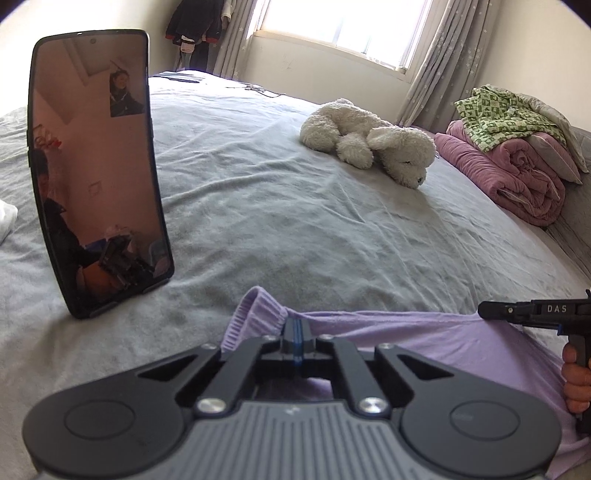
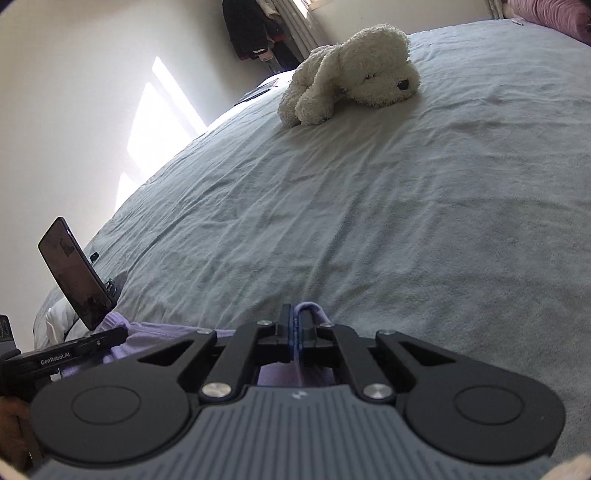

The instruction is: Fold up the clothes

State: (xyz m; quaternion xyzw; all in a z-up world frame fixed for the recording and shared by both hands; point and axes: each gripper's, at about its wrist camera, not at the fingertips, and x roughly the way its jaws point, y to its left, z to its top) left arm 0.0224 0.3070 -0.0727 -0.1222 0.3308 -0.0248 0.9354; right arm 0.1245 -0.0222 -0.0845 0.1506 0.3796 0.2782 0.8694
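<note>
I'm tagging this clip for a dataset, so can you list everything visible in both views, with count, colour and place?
garment: one, lilac, near edge of the bed, pinched by both grippers
bed sheet: one, grey, covering the bed
phone: one, black, propped upright on the bed, left
toy dog: one, cream, lying mid-bed
blankets: a pile, pink and green-checked, far right
curtains: grey, beside the window
hanging clothes: dark, far corner
left gripper: black, shut on garment
right gripper: black, shut on garment
hand: one, holding the right gripper's handle
</note>
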